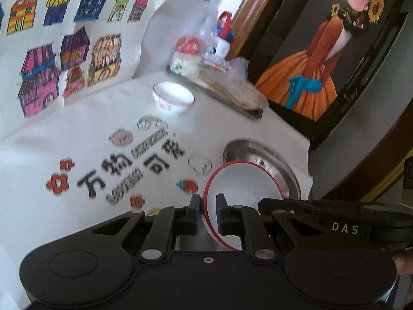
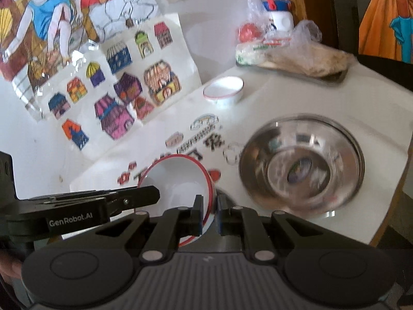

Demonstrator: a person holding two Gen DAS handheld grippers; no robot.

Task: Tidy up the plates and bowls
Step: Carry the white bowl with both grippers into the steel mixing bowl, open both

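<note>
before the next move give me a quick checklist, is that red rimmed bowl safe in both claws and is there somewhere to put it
1. Left claw shut on the red-rimmed bowl: ok.
2. Right claw shut on the opposite rim of the same bowl: ok.
3. Bowl level: not ok, it is tilted on edge.
4. Steel bowl empty and unobstructed: ok.
5. Small white bowl upright, apart from the others: ok.
6. Bowl clear of the table: cannot tell.
</note>
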